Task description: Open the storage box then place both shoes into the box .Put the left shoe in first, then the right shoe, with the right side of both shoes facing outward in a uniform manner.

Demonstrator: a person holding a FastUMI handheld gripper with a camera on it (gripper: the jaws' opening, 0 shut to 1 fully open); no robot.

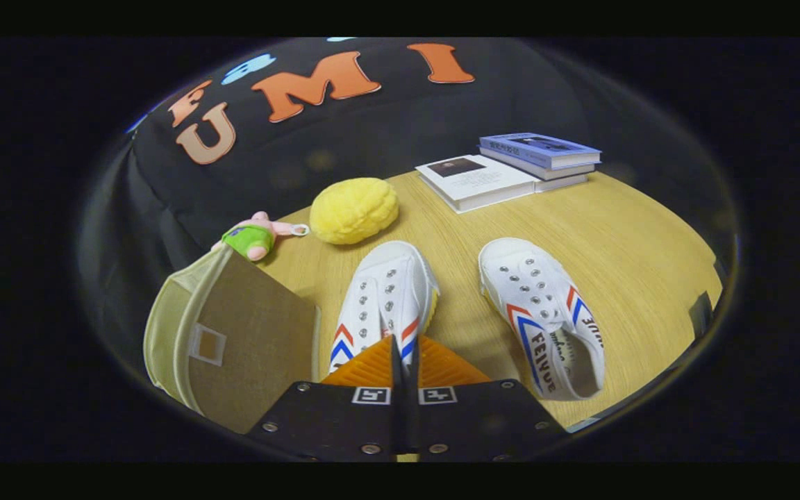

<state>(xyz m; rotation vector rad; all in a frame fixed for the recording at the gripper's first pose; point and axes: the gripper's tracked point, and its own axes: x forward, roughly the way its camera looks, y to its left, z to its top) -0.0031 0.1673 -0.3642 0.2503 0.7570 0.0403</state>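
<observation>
Gripper view: the left shoe [387, 298] lies on the wooden table [622, 243], its heel end under the claw [405, 347], whose fingers are pressed together with only a sliver between; whether they pinch the shoe I cannot tell. The storage box [233, 340] sits just left, the right shoe [546, 316] right. Beyond lie a yellow sponge [353, 210], plush toy [251, 237] and books [511, 170].

Shoes [469, 312], books [511, 170] on table [636, 243].

bare table [636, 243] right of shoes [386, 298]; storage box [233, 340] crowds left.
</observation>
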